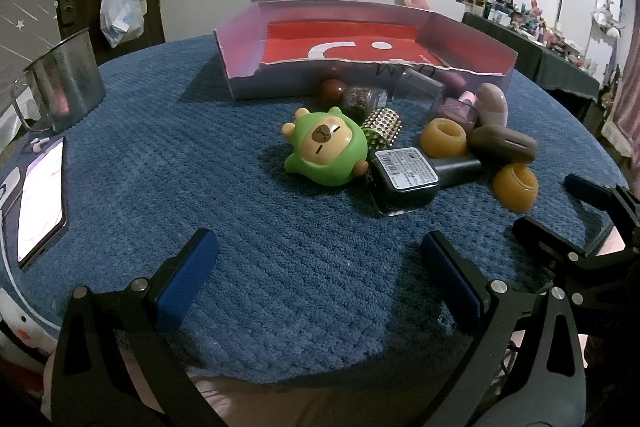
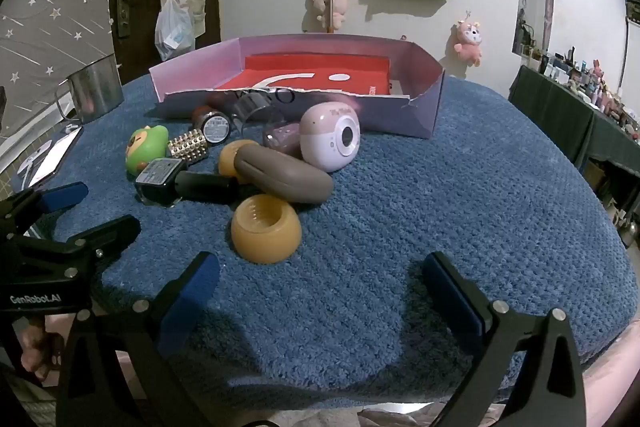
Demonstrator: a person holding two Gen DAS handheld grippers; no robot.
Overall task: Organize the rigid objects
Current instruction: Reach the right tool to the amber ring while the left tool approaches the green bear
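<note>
A pile of small rigid objects lies on a blue towel in front of an open cardboard box [image 1: 248, 83] [image 2: 428, 107] with a red bottom. The pile holds a green capybara figure [image 1: 326, 151] [image 2: 146, 147], a dark square bottle [image 1: 404, 183] [image 2: 160, 181], a gold studded cylinder [image 1: 384, 125] [image 2: 188, 145], two amber rings [image 1: 515, 187] [image 2: 266, 229], a brown oblong case [image 1: 502, 143] [image 2: 284, 179] and a pink round device [image 2: 330, 137]. My left gripper [image 1: 320, 259] is open and empty, near the towel's front edge. My right gripper [image 2: 320, 279] is open and empty, just before the nearest amber ring.
A metal mug [image 1: 66, 83] [image 2: 94, 93] stands at the far left. A phone [image 1: 40, 199] lies at the left edge of the round table. Plush toys and bags hang on the wall behind. A cluttered shelf [image 2: 580, 87] stands at the right.
</note>
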